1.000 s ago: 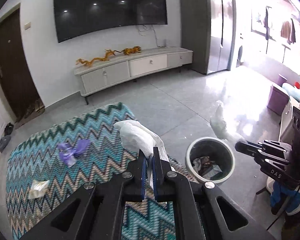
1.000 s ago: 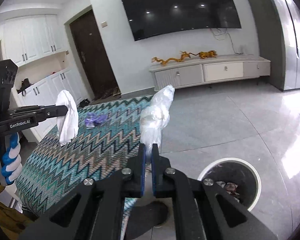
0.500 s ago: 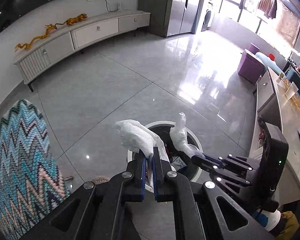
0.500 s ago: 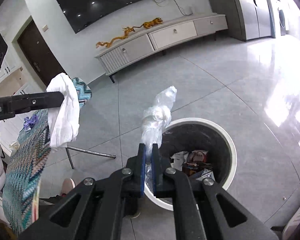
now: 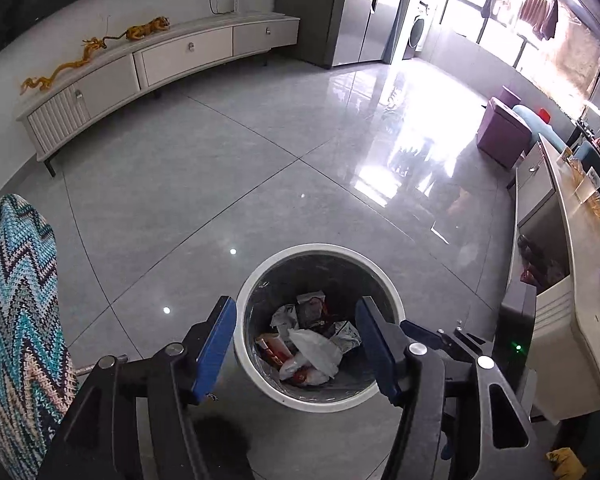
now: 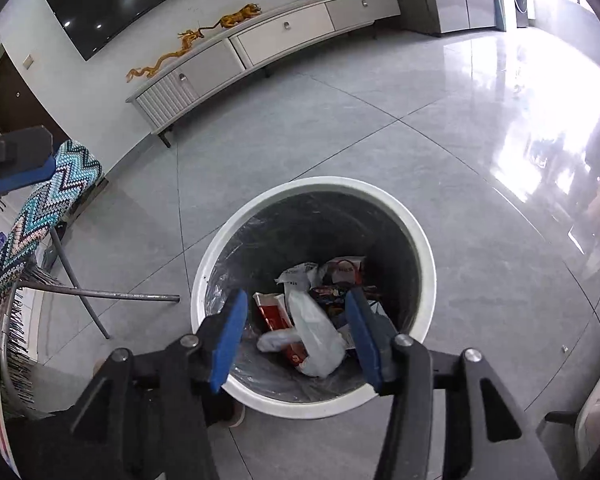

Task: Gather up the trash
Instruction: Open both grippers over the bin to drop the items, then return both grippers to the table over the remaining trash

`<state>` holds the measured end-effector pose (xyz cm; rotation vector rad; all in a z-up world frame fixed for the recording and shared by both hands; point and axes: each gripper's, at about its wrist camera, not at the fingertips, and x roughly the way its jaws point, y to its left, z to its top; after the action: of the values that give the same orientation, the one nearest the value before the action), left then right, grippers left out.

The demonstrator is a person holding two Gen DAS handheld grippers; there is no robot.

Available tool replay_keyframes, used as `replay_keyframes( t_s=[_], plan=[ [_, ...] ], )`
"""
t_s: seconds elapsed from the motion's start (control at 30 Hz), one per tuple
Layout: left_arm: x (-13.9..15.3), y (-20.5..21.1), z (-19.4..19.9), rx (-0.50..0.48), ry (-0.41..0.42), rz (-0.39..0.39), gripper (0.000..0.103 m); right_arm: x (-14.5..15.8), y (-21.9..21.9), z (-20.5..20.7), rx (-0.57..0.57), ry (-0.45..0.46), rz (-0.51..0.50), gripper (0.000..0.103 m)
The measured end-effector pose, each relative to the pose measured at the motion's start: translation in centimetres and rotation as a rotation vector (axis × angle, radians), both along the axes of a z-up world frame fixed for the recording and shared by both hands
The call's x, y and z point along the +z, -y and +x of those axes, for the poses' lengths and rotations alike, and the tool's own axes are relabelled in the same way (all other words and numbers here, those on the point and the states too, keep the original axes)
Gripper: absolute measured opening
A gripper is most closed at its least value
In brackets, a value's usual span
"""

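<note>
Both grippers – left gripper (image 5: 296, 344), right gripper (image 6: 296, 334) – hang with jaws opening and nothing between them, above the white-rimmed bin (image 6: 422, 236) holding the crumpled trash (image 6: 316, 332); only the right view shows the table's metal leg (image 6: 100, 294), while the bin's base is hidden.

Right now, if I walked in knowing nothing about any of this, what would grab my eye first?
Probably the white-rimmed trash bin on the grey floor, with wrappers and a pale crumpled bag at its bottom. Next, the two black tools with blue pads poised above it, the left tool and the right tool, jaws opening and nothing between them. To the left hangs a blue zigzag cloth.
</note>
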<state>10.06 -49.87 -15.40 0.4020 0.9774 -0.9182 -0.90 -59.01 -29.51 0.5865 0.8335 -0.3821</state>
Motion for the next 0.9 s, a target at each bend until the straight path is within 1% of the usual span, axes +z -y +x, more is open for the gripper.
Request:
replay_keyframes(
  t_s=[0.1, 0.2, 0.27, 0.4, 0.5, 0.6, 0.67, 0.7, 0.8, 0.87, 0.9],
  plan=[
    [1.1, -0.7, -0.7, 0.012, 0.054, -0.008, 0.059, 1.1, -0.1, -1.1, -0.032, 0.018, -0.011, 0.054],
    [2.9, -2.5, -1.1, 0.026, 0.118, -0.038, 0.059, 2.9, -0.2, -1.9, -0.063, 0.04, -0.036, 0.063],
    [4.3, -4.2, -1.5, 0.049, 0.171, -0.062, 0.059, 4.5, -0.7, -2.7, -0.084, 0.055, -0.065, 0.075],
    [7.0, -8.0, -2.4, 0.078, 0.249, -0.078, 0.059, 8.6, -2.0, -4.1, -0.118, 0.095, -0.145, 0.081],
    [9.2, -12.0, -3.1, 0.121, 0.315, -0.094, 0.059, 11.9, -3.6, -4.7, -0.125, 0.134, -0.199, 0.084],
    [11.2, -16.3, -3.6, 0.181, 0.382, -0.101, 0.06, 15.3, -6.0, -4.9, -0.092, 0.195, -0.237, 0.085],
    [12.5, -19.6, -4.0, 0.229, 0.426, -0.109, 0.066, 17.4, -7.8, -4.6, -0.055, 0.238, -0.252, 0.085],
    [12.9, -21.3, -4.4, 0.252, 0.445, -0.114, 0.067, 18.5, -9.0, -4.3, -0.03, 0.256, -0.267, 0.085],
    [14.6, -26.7, -4.4, 0.332, 0.471, -0.13, 0.07, 21.6, -12.6, -3.2, 0.041, 0.307, -0.299, 0.086],
    [15.4, -30.1, -4.6, 0.383, 0.49, -0.14, 0.073, 23.1, -14.8, -2.4, 0.08, 0.345, -0.301, 0.096],
    [15.7, -31.7, -4.7, 0.409, 0.503, -0.142, 0.074, 23.9, -15.8, -2.0, 0.094, 0.365, -0.304, 0.097]
  ],
)
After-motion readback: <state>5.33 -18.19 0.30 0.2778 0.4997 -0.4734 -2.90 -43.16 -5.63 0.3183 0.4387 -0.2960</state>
